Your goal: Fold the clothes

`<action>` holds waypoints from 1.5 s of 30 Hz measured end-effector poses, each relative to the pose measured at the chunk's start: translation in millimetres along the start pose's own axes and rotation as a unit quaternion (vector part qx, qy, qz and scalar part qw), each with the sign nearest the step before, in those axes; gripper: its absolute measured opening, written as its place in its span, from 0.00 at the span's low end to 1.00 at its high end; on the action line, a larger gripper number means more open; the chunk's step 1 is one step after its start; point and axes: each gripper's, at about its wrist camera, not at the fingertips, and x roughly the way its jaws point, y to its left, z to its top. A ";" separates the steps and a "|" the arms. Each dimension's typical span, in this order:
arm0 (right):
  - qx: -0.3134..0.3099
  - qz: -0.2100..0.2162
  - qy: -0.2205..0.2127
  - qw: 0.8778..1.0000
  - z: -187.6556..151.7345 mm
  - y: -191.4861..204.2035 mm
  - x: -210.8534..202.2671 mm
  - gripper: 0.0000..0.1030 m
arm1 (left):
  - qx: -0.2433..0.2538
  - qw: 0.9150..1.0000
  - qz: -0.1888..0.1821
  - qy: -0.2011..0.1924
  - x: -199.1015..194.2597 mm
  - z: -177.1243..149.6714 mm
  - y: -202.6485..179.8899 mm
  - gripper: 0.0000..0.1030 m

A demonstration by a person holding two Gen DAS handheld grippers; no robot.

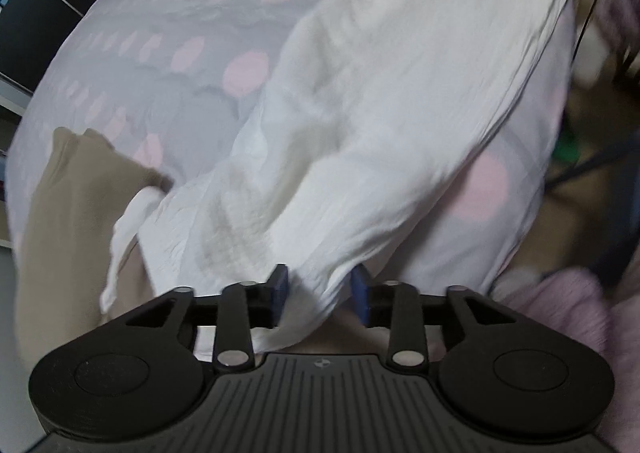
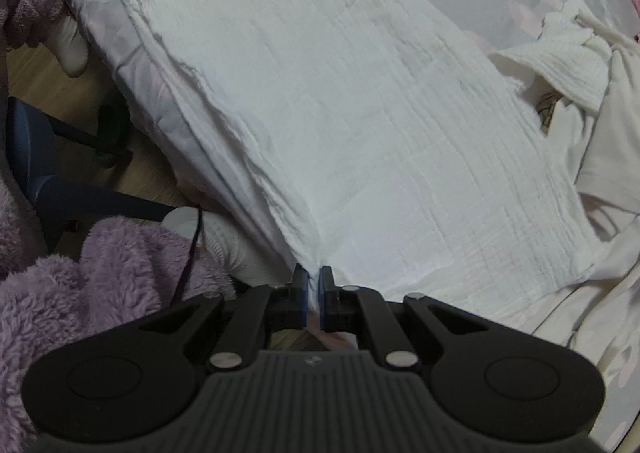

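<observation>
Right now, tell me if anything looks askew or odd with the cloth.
The white muslin cloth is uneven: its layered edges along the bed side are staggered, not aligned. The right claw pinches a corner tight, while the left claw stands open around bunched fabric. A crumpled white garment lies beyond.

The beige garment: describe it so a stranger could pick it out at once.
Start at the bed with the pink-dotted sheet. In the left wrist view, the beige garment lies at its near left edge, beside the white cloth. It alone is smooth tan; its neighbour is crinkled white.
</observation>
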 end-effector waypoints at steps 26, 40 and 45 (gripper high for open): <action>0.380 -0.131 -0.142 0.905 -91.1 -99.2 -30.9 0.25 | -0.046 0.997 0.060 0.003 44.4 62.2 25.8 0.40; 0.420 -0.138 -0.135 0.887 -83.8 -131.9 -2.6 0.47 | -0.056 0.997 0.055 0.028 61.6 72.6 30.7 0.40; 0.411 -0.182 -0.203 0.870 -67.9 -142.1 -22.8 0.43 | -0.044 0.997 0.053 0.035 65.8 80.5 30.7 0.40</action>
